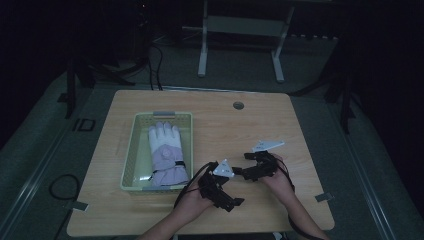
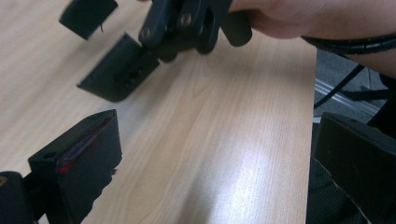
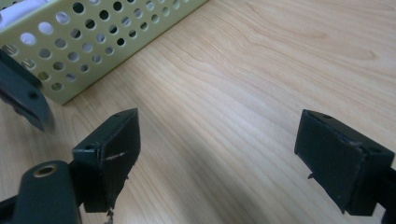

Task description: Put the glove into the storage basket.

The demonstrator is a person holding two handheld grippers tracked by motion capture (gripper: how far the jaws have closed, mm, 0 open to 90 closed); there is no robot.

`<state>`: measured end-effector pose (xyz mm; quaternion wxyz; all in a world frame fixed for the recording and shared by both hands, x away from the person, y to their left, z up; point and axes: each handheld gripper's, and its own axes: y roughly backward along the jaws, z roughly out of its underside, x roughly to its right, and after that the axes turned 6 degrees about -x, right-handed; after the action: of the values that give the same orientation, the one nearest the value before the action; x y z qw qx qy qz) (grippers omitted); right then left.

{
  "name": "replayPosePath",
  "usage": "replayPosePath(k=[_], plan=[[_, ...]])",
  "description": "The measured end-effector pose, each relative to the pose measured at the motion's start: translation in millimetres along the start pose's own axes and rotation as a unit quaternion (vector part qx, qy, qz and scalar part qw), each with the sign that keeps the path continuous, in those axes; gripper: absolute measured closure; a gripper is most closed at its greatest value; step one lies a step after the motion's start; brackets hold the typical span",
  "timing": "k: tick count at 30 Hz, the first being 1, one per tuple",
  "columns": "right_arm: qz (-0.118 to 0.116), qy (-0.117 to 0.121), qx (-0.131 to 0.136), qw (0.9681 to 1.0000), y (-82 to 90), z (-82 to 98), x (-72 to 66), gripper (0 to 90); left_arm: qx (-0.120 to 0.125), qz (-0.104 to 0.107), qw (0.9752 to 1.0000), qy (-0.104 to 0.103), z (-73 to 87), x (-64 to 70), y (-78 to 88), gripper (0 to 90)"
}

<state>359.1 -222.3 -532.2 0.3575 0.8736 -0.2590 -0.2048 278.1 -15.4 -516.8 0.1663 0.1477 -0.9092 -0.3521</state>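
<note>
Pale wood grain runs across the surface [image 1: 260,120], and both tools hang just above its near right part, close to each other. The left tool [image 1: 235,201] has its jaws spread wide with nothing between them; in the left gripper view its own two black jaws stand far apart at the bottom corners, over bare wood near the surface's edge. Ahead of it in that view the right tool [image 2: 105,51] shows with the person's hand [image 2: 280,18] wrapped around it. The right tool's jaws are likewise spread and hold nothing; in the right gripper view they frame bare wood, and ahead and to the left of them stands the perforated corner of a pale green basket [image 3: 93,51].

In the high view that basket [image 1: 131,150] sits to the left of both tools, near the left tool but apart from it. Inside lies a glove [image 1: 165,155], white at the fingers and lilac at the palm and cuff, flat on the basket's floor with its fingers pointing away from the person. Neither tool touches the glove or the basket.
</note>
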Motion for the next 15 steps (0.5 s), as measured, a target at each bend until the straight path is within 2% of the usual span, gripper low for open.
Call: replayPosePath(k=[8, 15], plan=[[0.006, -0.002, -0.004, 1.0000, -0.4, 20.4, 6.4, 14.2, -0.010, 0.016, 0.9998, -0.001, 9.7, 3.2, -23.6, 1.6], [0.004, -0.005, 0.002, 1.0000, 0.2, 29.8, 9.0, 14.2, 0.003, 0.030, 0.9996, 0.001, 15.6, 4.1, -33.7, 1.5]])
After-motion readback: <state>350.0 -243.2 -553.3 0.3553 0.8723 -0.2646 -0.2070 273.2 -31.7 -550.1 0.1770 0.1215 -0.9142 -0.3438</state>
